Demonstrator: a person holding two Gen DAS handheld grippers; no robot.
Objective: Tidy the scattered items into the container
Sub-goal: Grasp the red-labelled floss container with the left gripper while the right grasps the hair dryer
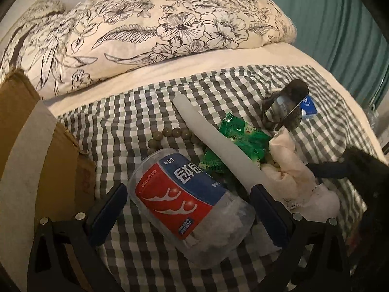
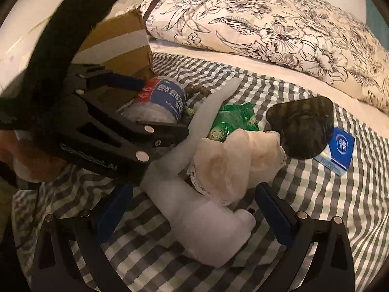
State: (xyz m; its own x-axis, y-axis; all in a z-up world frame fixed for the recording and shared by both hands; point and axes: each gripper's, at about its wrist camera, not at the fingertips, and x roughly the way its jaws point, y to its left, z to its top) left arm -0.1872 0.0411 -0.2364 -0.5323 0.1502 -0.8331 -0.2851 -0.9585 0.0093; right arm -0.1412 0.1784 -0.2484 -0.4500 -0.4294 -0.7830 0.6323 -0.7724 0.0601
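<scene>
Left wrist view, cardboard box (image 1: 36, 146) contents unclear, floss jar (image 1: 192, 202) outside.

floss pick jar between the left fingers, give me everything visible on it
The floss pick jar is a clear plastic cylinder with a red, white and blue label printed with white floss-pick shapes, Chinese text and "50". Whitish contents show through the clear end. It lies on its side on the checked cloth, sitting between the fingers of the open left gripper; contact with the pads cannot be confirmed. The bead string lies by its far end, and the long white object runs alongside. The cardboard box sits to its left.
</scene>
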